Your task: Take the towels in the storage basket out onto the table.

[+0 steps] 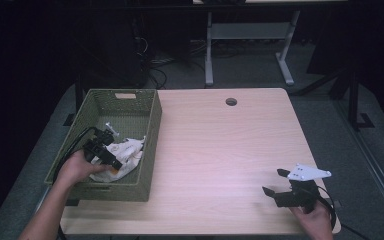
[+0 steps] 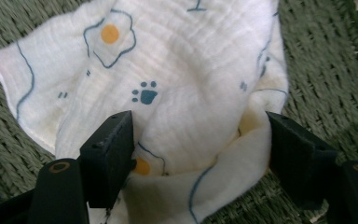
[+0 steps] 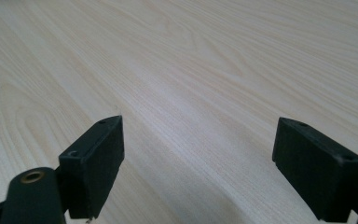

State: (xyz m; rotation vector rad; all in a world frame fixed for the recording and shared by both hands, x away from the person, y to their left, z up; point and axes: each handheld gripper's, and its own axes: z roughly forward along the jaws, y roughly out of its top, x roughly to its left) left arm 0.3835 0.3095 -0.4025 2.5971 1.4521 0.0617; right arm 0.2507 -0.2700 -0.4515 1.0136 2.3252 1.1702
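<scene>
Olive-green woven basket (image 1: pixel 130 107) at the table's (image 1: pixel 220 145) nine o'clock edge, one long side hanging slightly past the tabletop. Inside, toward the basket's six o'clock end, a crumpled white cloth (image 1: pixel 125 152) printed with fried eggs and blue paw prints, lying on the woven floor.

Left gripper (image 1: pixel 105 150) lowered into the basket over the cloth, jaws spread wide. In the left gripper view, the cloth (image 2: pixel 168 93) bunched between the two black jaws, its folds pressing against the inner face of each, not pinched. Basket weave (image 2: pixel 326 70) visible all around the fabric.

Left hand (image 1: pixel 77 167) wrapped around the gripper's body at the basket's near rim, forearm reaching in from seven o'clock, black cable looping back over the basket wall.

Right gripper (image 1: pixel 277 182) at the table's five o'clock corner, jaws wide apart, holding nothing, pointing toward ten o'clock. In the right gripper view, bare pale wood grain (image 3: pixel 191 70) between and beyond the jaws. Right hand (image 1: pixel 315 217) gripping from below, grey three-cornered plate on top.
</scene>
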